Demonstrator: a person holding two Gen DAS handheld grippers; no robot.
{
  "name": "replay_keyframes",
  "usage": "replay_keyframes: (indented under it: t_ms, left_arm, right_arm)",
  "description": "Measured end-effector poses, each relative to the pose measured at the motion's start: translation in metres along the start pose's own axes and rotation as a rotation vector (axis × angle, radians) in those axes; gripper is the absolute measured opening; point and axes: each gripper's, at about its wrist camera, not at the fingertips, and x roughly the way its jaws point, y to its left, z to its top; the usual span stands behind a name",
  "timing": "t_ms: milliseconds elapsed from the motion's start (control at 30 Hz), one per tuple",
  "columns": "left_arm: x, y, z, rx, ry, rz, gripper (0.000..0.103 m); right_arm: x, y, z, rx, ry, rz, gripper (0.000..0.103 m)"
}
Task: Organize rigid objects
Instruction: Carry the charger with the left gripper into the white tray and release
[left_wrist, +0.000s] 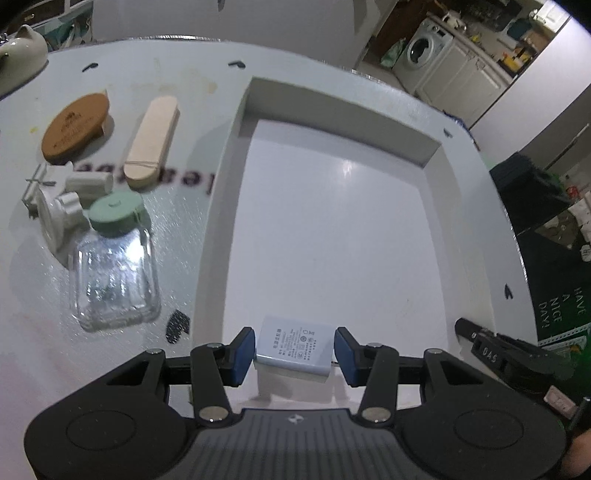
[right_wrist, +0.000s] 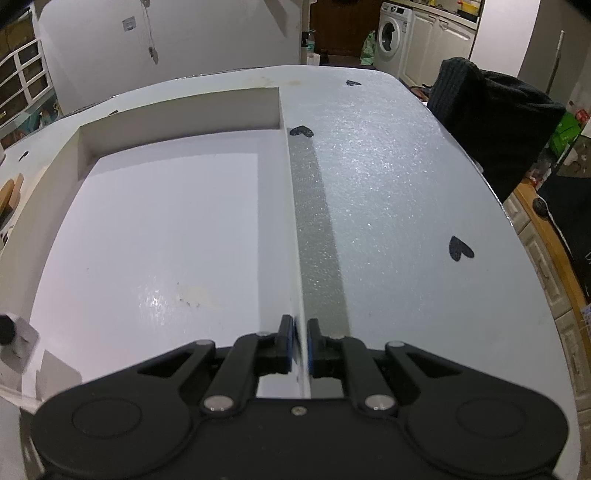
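My left gripper (left_wrist: 294, 350) is open over the near end of a white tray (left_wrist: 236, 122). A white power adapter (left_wrist: 293, 349) lies on the tray floor between its blue pads, with a gap on each side. My right gripper (right_wrist: 300, 345) is shut on the tray's right wall (right_wrist: 291, 206) near its front corner. The adapter also shows at the left edge of the right wrist view (right_wrist: 14, 339). On the table left of the tray lie a glass jar with a green lid (left_wrist: 114, 266), a beige case (left_wrist: 151, 142), a brown oval brush (left_wrist: 75, 127) and small white parts (left_wrist: 70, 192).
The tray stands on a white round table (right_wrist: 388, 192) with black heart marks. A dark chair back (right_wrist: 491, 114) stands at the table's right edge. A white teapot (left_wrist: 20, 55) sits at the far left. A washing machine stands far behind.
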Motion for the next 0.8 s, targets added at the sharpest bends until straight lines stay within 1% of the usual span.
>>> replay_keyframes:
  t_ms: [100, 233, 267, 300, 333, 367, 433, 500, 567, 700, 767, 800]
  left_arm:
    - [0.006, -0.001, -0.001, 0.004, 0.019, 0.012, 0.048]
    - [0.009, 0.003, -0.001, -0.01, 0.025, 0.039, 0.048]
    - [0.008, 0.004, -0.001, -0.011, 0.028, 0.039, 0.047]
    - [0.008, 0.004, 0.0, -0.008, 0.031, 0.036, 0.048]
    - [0.008, 0.004, 0.0, -0.003, 0.032, 0.033, 0.051]
    - [0.008, 0.003, 0.0, 0.005, 0.035, 0.029, 0.059]
    - [0.007, 0.003, 0.0, 0.014, 0.032, 0.019, 0.069]
    - [0.004, 0.001, 0.0, 0.027, 0.025, 0.01, 0.072]
    - [0.0, 0.0, 0.0, 0.043, 0.014, -0.012, 0.082]
    - [-0.016, -0.005, -0.001, 0.098, -0.034, -0.046, 0.092]
    - [-0.027, -0.005, -0.001, 0.123, -0.069, -0.064, 0.099]
    - [-0.033, -0.005, -0.002, 0.136, -0.087, -0.074, 0.1]
  right_arm:
    - [0.0, -0.002, 0.0, 0.006, -0.001, 0.01, 0.008]
    - [0.0, -0.004, -0.001, 0.013, -0.008, 0.022, 0.007]
    - [0.0, -0.004, -0.002, 0.015, -0.009, 0.023, 0.007]
    - [0.0, -0.004, -0.002, 0.013, -0.009, 0.023, 0.007]
    - [0.0, -0.004, -0.002, 0.011, -0.009, 0.022, 0.007]
    - [0.0, -0.003, -0.002, 0.007, -0.009, 0.019, 0.007]
    - [0.0, -0.003, -0.002, 0.004, -0.009, 0.017, 0.007]
    - [0.0, -0.003, -0.001, 0.004, -0.009, 0.02, 0.007]
    - [0.0, -0.004, -0.001, 0.002, -0.008, 0.023, 0.007]
    - [0.0, -0.003, -0.001, -0.002, -0.007, 0.022, 0.007]
    - [0.0, -0.004, -0.001, 0.0, -0.005, 0.026, 0.007]
    - [0.0, -0.004, -0.001, 0.001, -0.005, 0.028, 0.007]
